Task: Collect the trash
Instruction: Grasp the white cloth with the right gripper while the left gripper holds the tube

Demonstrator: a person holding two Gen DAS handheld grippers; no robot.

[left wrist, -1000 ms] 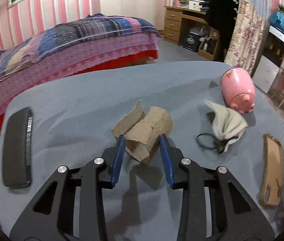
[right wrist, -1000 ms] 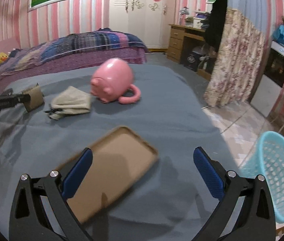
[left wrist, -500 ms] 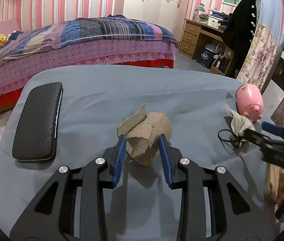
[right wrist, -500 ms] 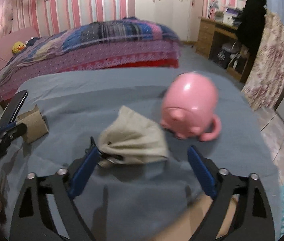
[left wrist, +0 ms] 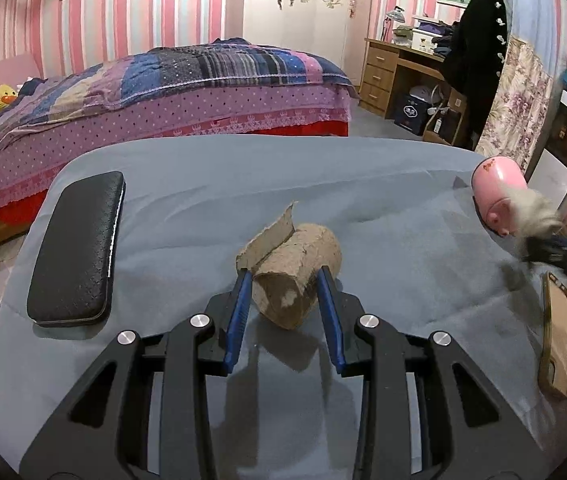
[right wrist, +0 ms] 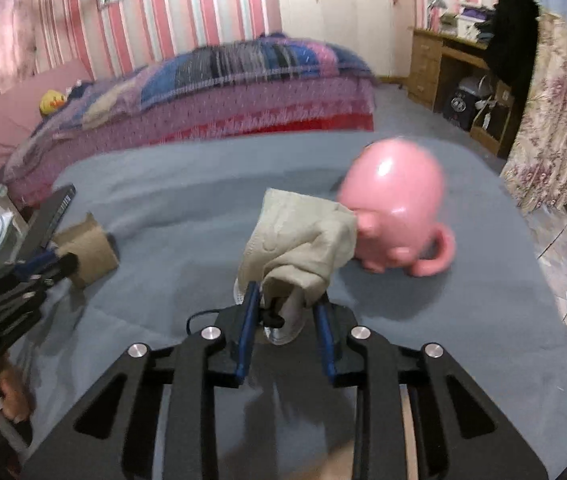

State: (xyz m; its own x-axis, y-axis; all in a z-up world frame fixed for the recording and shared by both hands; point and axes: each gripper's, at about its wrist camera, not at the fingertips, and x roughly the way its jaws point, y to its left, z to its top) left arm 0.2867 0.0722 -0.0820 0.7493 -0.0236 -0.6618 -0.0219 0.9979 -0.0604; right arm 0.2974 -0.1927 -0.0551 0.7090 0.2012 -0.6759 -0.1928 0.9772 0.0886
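A torn cardboard roll (left wrist: 297, 274) sits clamped between the blue pads of the left tool (left wrist: 283, 280), just above the grey-covered desk (left wrist: 383, 200). The right tool (right wrist: 285, 304), its jaws having just been closing, grips a crumpled beige face mask (right wrist: 299, 240) (black strap trailing) beside a pink pig-shaped mug (right wrist: 397, 208).

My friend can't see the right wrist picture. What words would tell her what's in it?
The right tongs, which have just been closing, pinch a crumpled beige face mask above a grey-covered table. A pink pig mug lies behind it, and the left tongs hold a cardboard tube at the left edge.
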